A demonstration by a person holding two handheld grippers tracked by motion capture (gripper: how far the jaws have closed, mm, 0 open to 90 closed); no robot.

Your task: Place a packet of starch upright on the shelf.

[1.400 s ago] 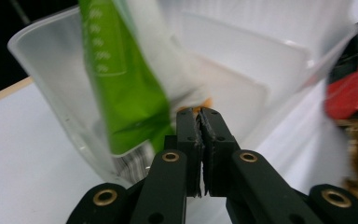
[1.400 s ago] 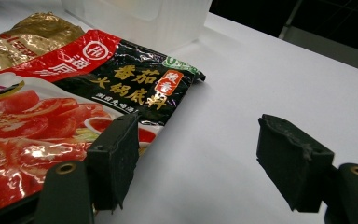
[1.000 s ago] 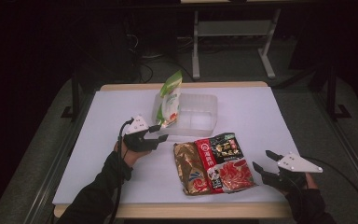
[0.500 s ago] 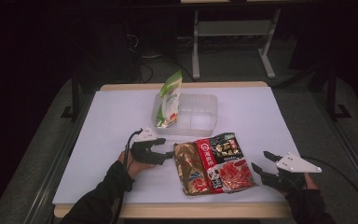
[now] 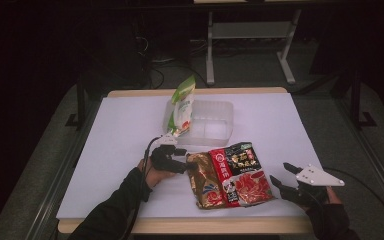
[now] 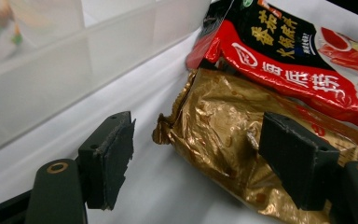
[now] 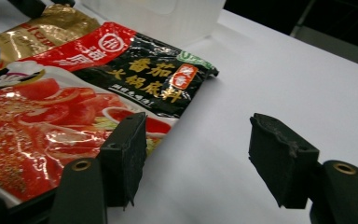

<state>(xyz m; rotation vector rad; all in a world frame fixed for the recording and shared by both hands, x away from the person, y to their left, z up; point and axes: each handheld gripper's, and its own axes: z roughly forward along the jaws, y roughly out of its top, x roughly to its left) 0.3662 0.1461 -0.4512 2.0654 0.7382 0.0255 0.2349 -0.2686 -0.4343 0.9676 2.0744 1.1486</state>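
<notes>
A gold packet (image 5: 203, 181) and a red-and-black sauce packet (image 5: 241, 172) lie overlapped on the white table (image 5: 120, 130). My left gripper (image 5: 184, 161) sits low at the gold packet's left edge. Its jaws have just been opening and stand open. In the left gripper view the crimped corner of the gold packet (image 6: 214, 116) lies between the jaws of the left gripper (image 6: 200, 135), with neither pad pressing on it. The red-and-black packet (image 6: 284, 51) lies beyond. My right gripper (image 5: 280, 173) rests open just right of the red-and-black packet (image 7: 74, 93), with bare table between the jaws of the right gripper (image 7: 198, 130).
A clear plastic container (image 5: 212, 125) stands behind the packets, with a green-and-white bag (image 5: 182, 106) leaning upright at its left end. The container wall (image 6: 74, 60) is close on my left gripper's far side. A metal stand (image 5: 250, 35) is on the floor beyond the table.
My left gripper has moved down and right, from beside the container to the gold packet's edge, and its jaws have opened wider. The right gripper has stayed put.
</notes>
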